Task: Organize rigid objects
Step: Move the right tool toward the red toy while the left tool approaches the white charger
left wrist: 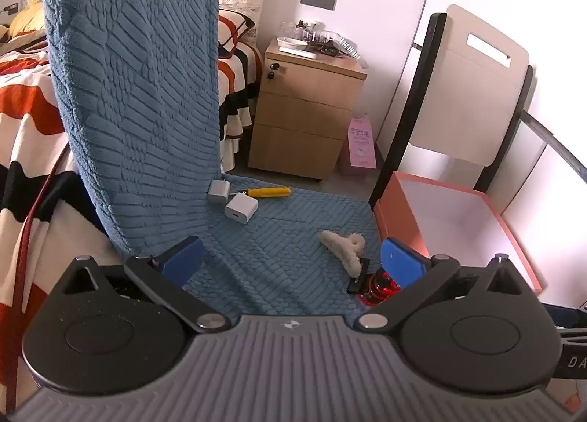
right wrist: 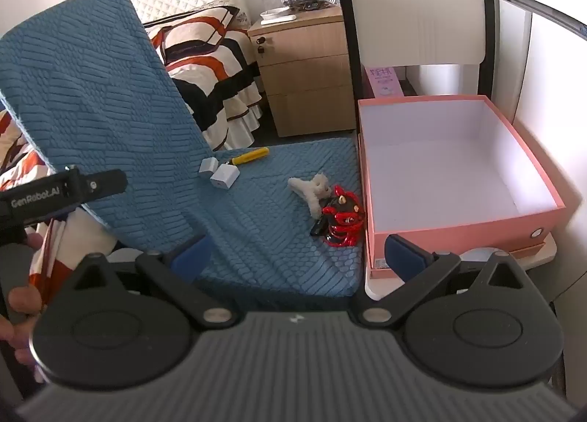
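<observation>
A: Both the left gripper (left wrist: 291, 257) and right gripper (right wrist: 297, 255) stood apart, gripping nothing. The glossy red figurine (right wrist: 343, 220) sat on the blue textured seat cover (right wrist: 256, 202), just beside the empty pink cardboard box (right wrist: 458, 224).

B: It likely wanted a firm pinch across its body, clear of the fuzzy cream hair claw (right wrist: 312, 189) touching it.
</observation>
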`<state>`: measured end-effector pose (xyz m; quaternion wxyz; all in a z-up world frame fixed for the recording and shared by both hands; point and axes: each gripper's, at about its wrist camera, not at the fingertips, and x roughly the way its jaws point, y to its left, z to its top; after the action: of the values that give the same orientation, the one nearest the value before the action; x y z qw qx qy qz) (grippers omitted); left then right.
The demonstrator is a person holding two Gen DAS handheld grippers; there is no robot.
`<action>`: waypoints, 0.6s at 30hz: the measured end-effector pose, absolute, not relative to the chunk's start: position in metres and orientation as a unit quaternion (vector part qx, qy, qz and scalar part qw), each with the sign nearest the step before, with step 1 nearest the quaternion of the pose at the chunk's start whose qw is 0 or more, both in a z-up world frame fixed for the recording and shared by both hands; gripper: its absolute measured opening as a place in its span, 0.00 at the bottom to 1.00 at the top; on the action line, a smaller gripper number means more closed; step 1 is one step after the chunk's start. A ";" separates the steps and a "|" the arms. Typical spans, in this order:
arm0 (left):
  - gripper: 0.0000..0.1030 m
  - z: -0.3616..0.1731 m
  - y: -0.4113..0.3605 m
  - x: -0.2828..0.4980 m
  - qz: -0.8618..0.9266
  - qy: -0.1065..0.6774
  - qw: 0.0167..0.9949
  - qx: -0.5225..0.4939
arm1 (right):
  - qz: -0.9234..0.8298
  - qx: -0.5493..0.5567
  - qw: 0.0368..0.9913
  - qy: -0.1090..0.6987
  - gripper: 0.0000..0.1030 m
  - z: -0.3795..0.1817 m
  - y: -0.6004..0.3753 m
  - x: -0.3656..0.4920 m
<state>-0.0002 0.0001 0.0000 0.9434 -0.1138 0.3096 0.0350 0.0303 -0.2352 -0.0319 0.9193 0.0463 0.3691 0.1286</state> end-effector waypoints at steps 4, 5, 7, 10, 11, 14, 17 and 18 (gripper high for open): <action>1.00 0.001 0.001 -0.003 0.028 0.312 0.943 -0.116 | 0.131 0.047 0.919 0.368 1.00 -0.031 -0.234 0.030; 1.00 0.002 0.002 -0.004 0.026 0.312 0.943 -0.116 | 0.131 0.047 0.920 0.367 1.00 -0.030 -0.233 0.030; 1.00 -0.001 0.004 -0.006 0.036 0.311 0.943 -0.114 | 0.133 0.046 0.920 0.367 1.00 -0.032 -0.232 0.029; 1.00 -0.001 0.006 -0.010 0.034 0.310 0.943 -0.118 | 0.135 0.047 0.919 0.367 1.00 -0.034 -0.231 0.024; 1.00 -0.001 0.006 -0.011 0.033 0.310 0.943 -0.119 | 0.136 0.046 0.919 0.368 1.00 -0.034 -0.232 0.026; 1.00 -0.002 0.006 -0.012 0.040 0.309 0.943 -0.119 | 0.136 0.040 0.918 0.371 1.00 -0.033 -0.231 0.024; 1.00 -0.002 0.004 -0.012 0.041 0.312 0.942 -0.119 | 0.139 0.037 0.918 0.369 1.00 -0.033 -0.231 0.021; 1.00 -0.002 0.004 -0.012 0.041 0.312 0.942 -0.119 | 0.139 0.036 0.918 0.368 1.00 -0.033 -0.230 0.020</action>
<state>-0.0125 0.0040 -0.0017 0.9416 -0.1187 0.3125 0.0414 0.0205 -0.2301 -0.0334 0.9184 0.0361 0.3685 0.1395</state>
